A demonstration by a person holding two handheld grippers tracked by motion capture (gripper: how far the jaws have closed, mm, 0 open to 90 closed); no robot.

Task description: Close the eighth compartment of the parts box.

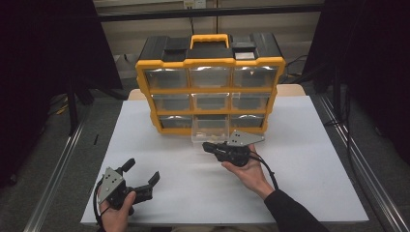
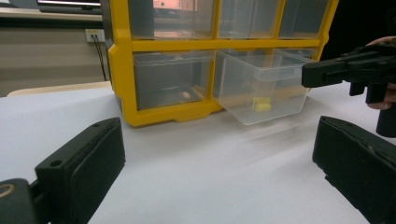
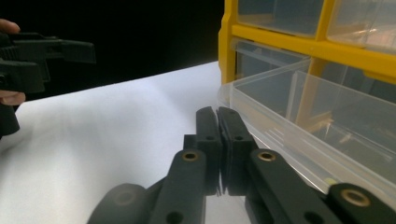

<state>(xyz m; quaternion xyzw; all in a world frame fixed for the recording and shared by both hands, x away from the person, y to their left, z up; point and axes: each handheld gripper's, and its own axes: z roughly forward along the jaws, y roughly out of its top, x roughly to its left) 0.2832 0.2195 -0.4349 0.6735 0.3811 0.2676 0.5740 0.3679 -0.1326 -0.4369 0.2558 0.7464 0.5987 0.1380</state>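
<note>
At centre frame, we are seeing the right gripper (image 1: 207, 146) clenched on nothing, lying just beside the pulled-out clear drawer (image 1: 209, 129). We are observing the left gripper (image 1: 142, 173) gaping at lower left.

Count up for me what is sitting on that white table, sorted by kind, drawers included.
Yellow and black organiser cabinet: 1
Clear drawers pushed in, e.g.: 8
Clear drawer pulled out: 1
Small yellow piece in the pulled-out drawer: 1
Hand-held gripper: 2, left and right
Total: 13

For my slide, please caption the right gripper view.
Shut right gripper beside the pulled-out clear drawer of the yellow organizer.
</note>
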